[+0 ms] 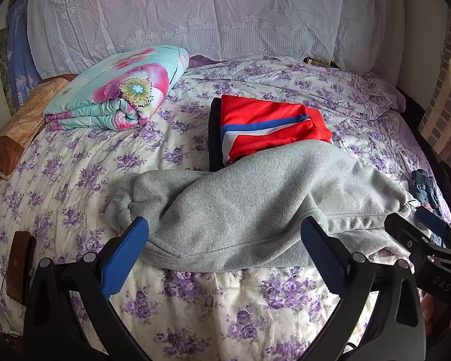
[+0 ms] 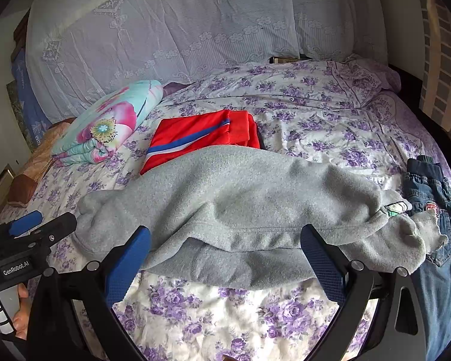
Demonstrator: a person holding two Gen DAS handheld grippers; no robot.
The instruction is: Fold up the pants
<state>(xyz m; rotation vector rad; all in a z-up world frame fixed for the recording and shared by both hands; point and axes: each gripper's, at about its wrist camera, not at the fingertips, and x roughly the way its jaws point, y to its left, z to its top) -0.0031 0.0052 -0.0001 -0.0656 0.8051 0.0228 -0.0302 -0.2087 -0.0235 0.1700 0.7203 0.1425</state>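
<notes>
Grey fleece pants (image 1: 255,198) lie across the flowered bed, folded lengthwise, cuffs to the left and waistband to the right; they also show in the right wrist view (image 2: 240,207). My left gripper (image 1: 225,234) is open, its blue fingers spread just in front of the pants' near edge, toward the cuff end. My right gripper (image 2: 225,237) is open, its fingers spread at the near edge, toward the waist end. The right gripper also shows at the right of the left wrist view (image 1: 418,225), and the left gripper at the left of the right wrist view (image 2: 42,222). Neither holds anything.
Folded red pants with a blue and white stripe (image 1: 270,126) lie on a dark garment behind the grey pants, partly under them. A folded flowered quilt (image 1: 120,90) sits at the back left. Blue jeans (image 2: 436,210) lie at the right. A brown phone case (image 1: 21,267) lies left.
</notes>
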